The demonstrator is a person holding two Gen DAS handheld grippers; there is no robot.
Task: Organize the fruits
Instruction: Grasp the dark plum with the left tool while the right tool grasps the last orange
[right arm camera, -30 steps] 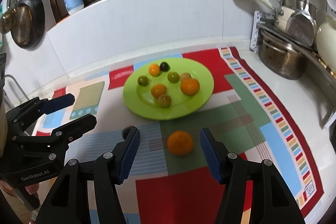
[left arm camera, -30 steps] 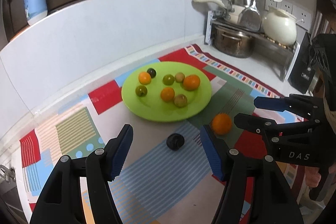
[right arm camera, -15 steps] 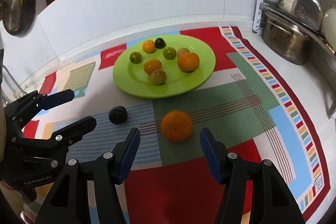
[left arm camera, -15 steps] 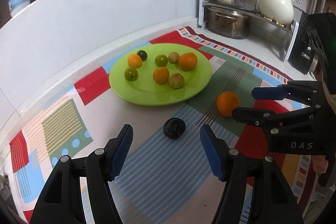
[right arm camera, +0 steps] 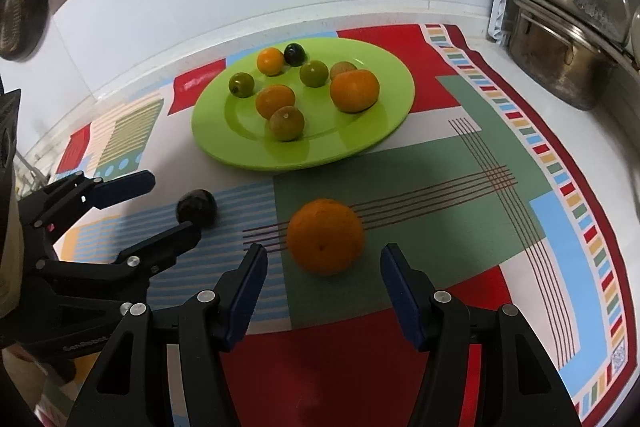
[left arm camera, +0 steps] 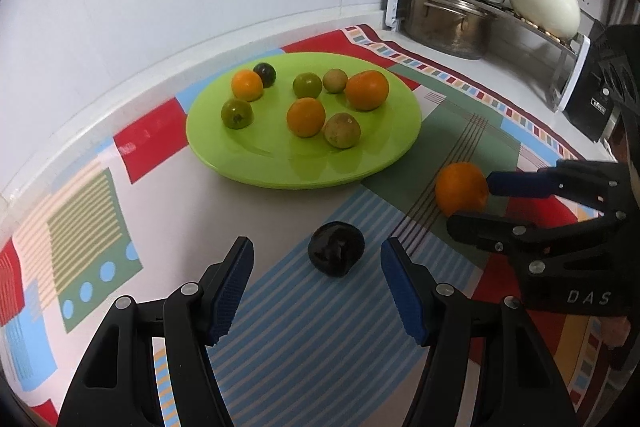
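Observation:
A green plate [left arm camera: 256, 163] [right arm camera: 372, 131] on a patterned mat holds several small orange, green and dark fruits. A dark fruit [left arm camera: 336, 254] [right arm camera: 197, 207] lies on the mat just ahead of my open left gripper [left arm camera: 316, 279], between its fingertips' line. A loose orange [right arm camera: 325, 235] [left arm camera: 460, 189] lies on the mat just ahead of my open right gripper [right arm camera: 323, 279]. In the left wrist view the right gripper [left arm camera: 480, 203] straddles the orange. In the right wrist view the left gripper [right arm camera: 168, 205] flanks the dark fruit.
The patterned mat [left arm camera: 80, 227] [right arm camera: 560, 211] covers a white counter. A steel pot [left arm camera: 444, 23] [right arm camera: 560, 67], pans and a cream kettle [left arm camera: 544, 3] sit on a rack at the back right. A white wall runs behind the plate.
Both grippers have moved forward and down toward the mat. The dark fruit now sits close to the left fingertips and the orange close to the right fingertips. Both stayed open.

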